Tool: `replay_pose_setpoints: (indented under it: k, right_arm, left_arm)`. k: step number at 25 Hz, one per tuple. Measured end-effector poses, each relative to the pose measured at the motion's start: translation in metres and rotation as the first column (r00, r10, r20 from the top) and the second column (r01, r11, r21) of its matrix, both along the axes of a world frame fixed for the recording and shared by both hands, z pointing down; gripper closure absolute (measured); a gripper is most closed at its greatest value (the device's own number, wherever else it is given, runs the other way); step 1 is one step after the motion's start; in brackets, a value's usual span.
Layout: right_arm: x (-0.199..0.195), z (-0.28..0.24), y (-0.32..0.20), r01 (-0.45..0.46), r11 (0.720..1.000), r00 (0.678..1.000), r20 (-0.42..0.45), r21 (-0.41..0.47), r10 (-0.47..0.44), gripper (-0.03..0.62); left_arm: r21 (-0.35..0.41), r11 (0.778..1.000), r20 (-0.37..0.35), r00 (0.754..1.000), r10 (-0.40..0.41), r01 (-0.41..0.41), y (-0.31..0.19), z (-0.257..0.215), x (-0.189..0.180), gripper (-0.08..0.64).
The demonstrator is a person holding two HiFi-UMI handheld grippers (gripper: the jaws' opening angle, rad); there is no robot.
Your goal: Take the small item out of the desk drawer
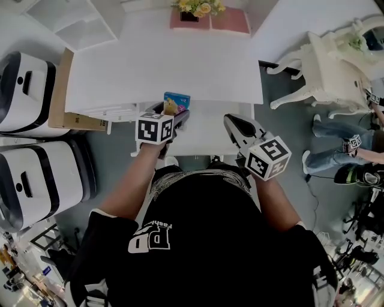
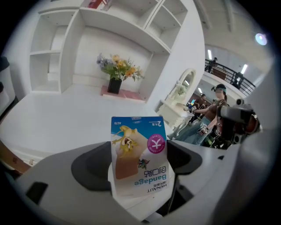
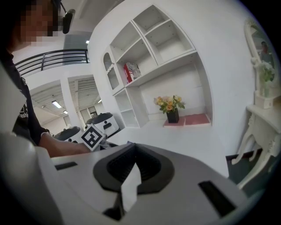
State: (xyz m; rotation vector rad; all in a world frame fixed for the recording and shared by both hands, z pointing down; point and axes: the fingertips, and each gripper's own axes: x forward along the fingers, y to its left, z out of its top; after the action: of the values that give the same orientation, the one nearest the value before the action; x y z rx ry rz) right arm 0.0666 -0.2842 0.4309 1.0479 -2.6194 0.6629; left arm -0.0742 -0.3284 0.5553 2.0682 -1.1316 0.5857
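The small item is a flat bandage packet (image 1: 176,103), blue and cream with a pink round mark. It stands upright between the jaws of my left gripper (image 1: 173,113), which is shut on its lower end. In the left gripper view the packet (image 2: 139,151) fills the middle, printed side facing the camera and upside down. It hangs above the open white desk drawer (image 1: 207,135), just under the desk's front edge. To the right, my right gripper (image 1: 238,126) hovers over the drawer's right side. Its jaws meet with nothing between them (image 3: 130,186).
The white desk top (image 1: 162,66) carries a flower vase (image 1: 197,7) and a pink mat (image 1: 231,21) at the back. Two white machines (image 1: 27,90) (image 1: 42,177) and a cardboard box (image 1: 84,122) stand at left. A white ornate chair (image 1: 327,69) and seated people (image 1: 351,147) are at right.
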Motion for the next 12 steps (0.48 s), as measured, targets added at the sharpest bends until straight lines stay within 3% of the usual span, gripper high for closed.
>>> replay_pose_setpoints:
  k: [7,12]
  right_arm:
    - [-0.012,-0.046,0.001,-0.018,0.993,0.997,0.077,0.114,0.009,0.583]
    - [-0.016,-0.049,-0.001,-0.036,0.992,0.996,0.089,0.120,0.025,0.583]
  left_arm:
    - [0.081,0.996,-0.089,0.996,-0.014,0.021,0.010,-0.048,-0.009,0.156]
    - [0.162,0.986,-0.123,0.992,-0.005,0.025,0.020,-0.087,-0.012,0.156]
